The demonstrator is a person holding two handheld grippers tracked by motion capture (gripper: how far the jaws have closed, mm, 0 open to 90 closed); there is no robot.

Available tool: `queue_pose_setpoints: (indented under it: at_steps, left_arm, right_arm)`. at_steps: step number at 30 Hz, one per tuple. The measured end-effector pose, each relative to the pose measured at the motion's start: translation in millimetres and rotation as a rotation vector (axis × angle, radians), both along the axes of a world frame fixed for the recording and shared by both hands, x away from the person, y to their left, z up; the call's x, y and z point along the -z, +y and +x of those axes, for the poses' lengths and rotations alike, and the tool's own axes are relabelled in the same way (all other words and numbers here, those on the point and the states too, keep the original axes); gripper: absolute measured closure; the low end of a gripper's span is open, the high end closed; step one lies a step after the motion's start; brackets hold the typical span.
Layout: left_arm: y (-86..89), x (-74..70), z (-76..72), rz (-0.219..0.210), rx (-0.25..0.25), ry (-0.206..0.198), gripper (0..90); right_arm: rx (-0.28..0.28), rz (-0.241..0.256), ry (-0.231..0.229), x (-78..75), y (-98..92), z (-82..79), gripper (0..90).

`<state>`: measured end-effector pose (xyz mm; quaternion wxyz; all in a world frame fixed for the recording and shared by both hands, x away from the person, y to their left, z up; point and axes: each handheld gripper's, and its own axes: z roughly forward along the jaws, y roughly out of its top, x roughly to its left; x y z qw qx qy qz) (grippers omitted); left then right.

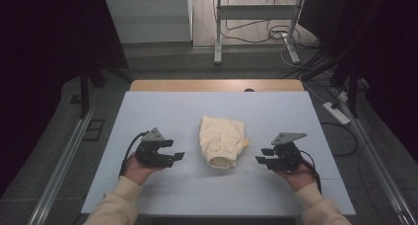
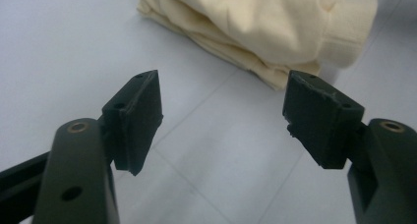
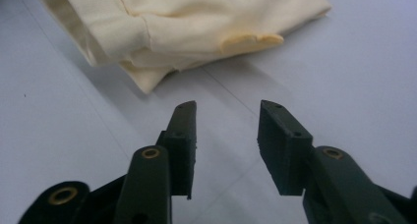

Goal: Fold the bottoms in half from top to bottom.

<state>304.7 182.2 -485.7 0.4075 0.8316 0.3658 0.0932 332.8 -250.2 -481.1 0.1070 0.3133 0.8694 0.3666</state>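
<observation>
A folded cream garment (image 1: 223, 141) lies mid-surface (image 1: 167, 111), neatly bundled with little apparently left to fold, between the left hand-held gripper (image 1: 176, 154) and right hand-held gripper (image 1: 262, 156), both with jaws spread wide, holding nothing, apart from it.

I see cream sleeves (image 1: 118, 200) at both wrists. My left gripper (image 1: 170, 151) and right gripper (image 1: 263, 156) are black, with grey triangular plates, trailing black cables, brass-ringed screw holes.
</observation>
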Motion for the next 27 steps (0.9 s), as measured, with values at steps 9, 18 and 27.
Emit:
queue_pose_setpoints:
  at_steps: [9,18,27]
  left_arm:
    - [16.7,4.0,-14.2,-0.002,-0.031,0.011,29.9]
    - [26.0,8.8,-25.2,-0.003,-0.05,0.016,29.4]
    - [29.2,9.0,-30.2,-0.005,-0.055,0.015,29.2]
  right_arm:
    - [0.019,-0.039,0.017,5.7,-16.1,-9.2,48.8]
    - [0.044,-0.029,-0.011,7.0,-35.7,-21.0,41.3]
    - [0.073,-0.01,-0.008,8.2,-48.8,-26.0,37.2]
